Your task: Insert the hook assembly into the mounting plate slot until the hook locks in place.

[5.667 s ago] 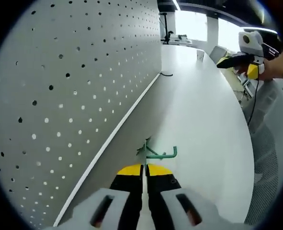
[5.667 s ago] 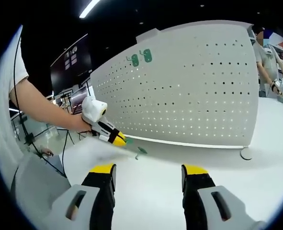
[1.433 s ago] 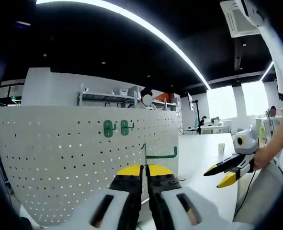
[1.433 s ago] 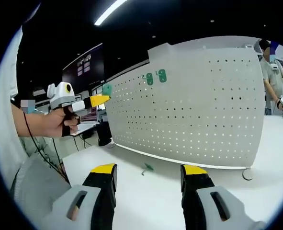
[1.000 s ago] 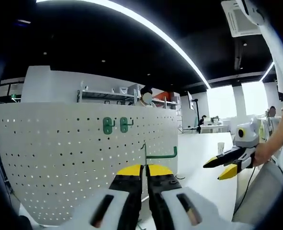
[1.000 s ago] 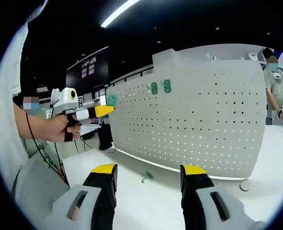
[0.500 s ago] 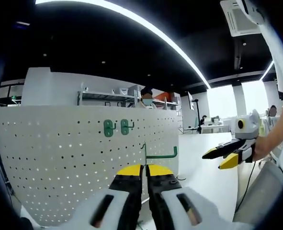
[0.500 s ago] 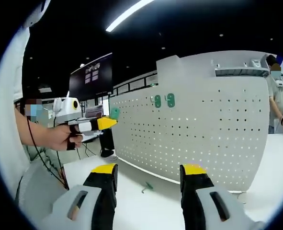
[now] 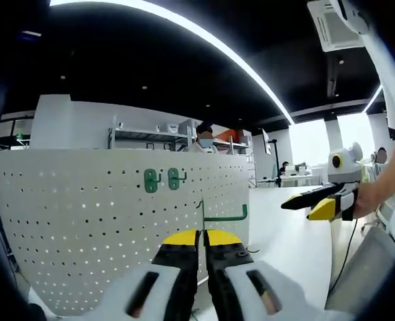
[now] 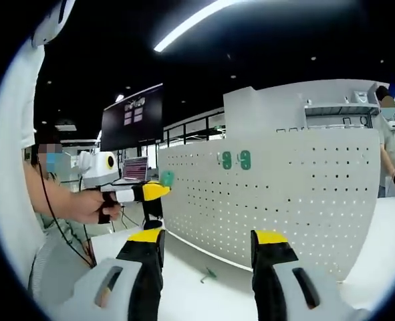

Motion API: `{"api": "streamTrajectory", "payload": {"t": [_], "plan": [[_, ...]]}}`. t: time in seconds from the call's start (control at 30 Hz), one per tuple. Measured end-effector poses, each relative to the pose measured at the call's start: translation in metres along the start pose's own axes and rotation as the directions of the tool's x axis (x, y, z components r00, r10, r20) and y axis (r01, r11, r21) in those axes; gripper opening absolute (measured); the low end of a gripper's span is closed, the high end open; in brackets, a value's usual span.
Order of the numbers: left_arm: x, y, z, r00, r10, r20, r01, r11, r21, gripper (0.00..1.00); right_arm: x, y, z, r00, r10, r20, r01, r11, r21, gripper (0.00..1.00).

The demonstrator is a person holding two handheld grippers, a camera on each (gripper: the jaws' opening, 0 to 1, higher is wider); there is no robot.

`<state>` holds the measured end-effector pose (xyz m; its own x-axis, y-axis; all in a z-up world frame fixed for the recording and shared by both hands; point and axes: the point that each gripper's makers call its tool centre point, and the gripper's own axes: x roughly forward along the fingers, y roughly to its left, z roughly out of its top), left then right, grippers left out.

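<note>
The left hand-held gripper [image 9: 202,235] pinches a thin, stiff green hook [image 9: 218,215] by its backplate, facing the pegboard [image 9: 103,221]; the right hand-held gripper [image 10: 207,244] gapes empty.

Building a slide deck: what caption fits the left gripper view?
Left gripper shut on a green hook, facing the pegboard with two mounted green hooks.

green hook [image 9: 218,215] pinched upright — facing white pegboard [image 9: 103,221], apart.

Right gripper [image 9: 314,202] higher, hook [image 9: 220,215] aloft.
</note>
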<state>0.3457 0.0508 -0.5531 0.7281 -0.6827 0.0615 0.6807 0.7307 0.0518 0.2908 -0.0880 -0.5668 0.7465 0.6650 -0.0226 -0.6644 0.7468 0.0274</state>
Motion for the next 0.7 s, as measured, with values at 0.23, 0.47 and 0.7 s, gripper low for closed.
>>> {"api": "streamTrajectory", "payload": {"t": [0.23, 0.47, 0.7], "plan": [[-0.001, 0.002, 0.0, 1.0, 0.006, 0.002, -0.006, 1.0, -0.004, 0.02, 0.002, 0.003, -0.001, 1.0, 0.009, 0.003, -0.009, 1.0, 0.001, 0.49], [0.0, 0.0, 0.0, 1.0, 0.004, 0.002, -0.004, 1.0, -0.007, 0.02, 0.004, 0.011, 0.003, 0.999, 0.034, 0.026, -0.034, 0.999, 0.022, 0.46], [0.0, 0.0, 0.0, 1.0, 0.001, 0.0, -0.001, 1.0, -0.009, 0.02, 0.007, 0.015, 0.013, 0.993, 0.059, 0.1, -0.076, 0.983, 0.169, 0.44]]}}
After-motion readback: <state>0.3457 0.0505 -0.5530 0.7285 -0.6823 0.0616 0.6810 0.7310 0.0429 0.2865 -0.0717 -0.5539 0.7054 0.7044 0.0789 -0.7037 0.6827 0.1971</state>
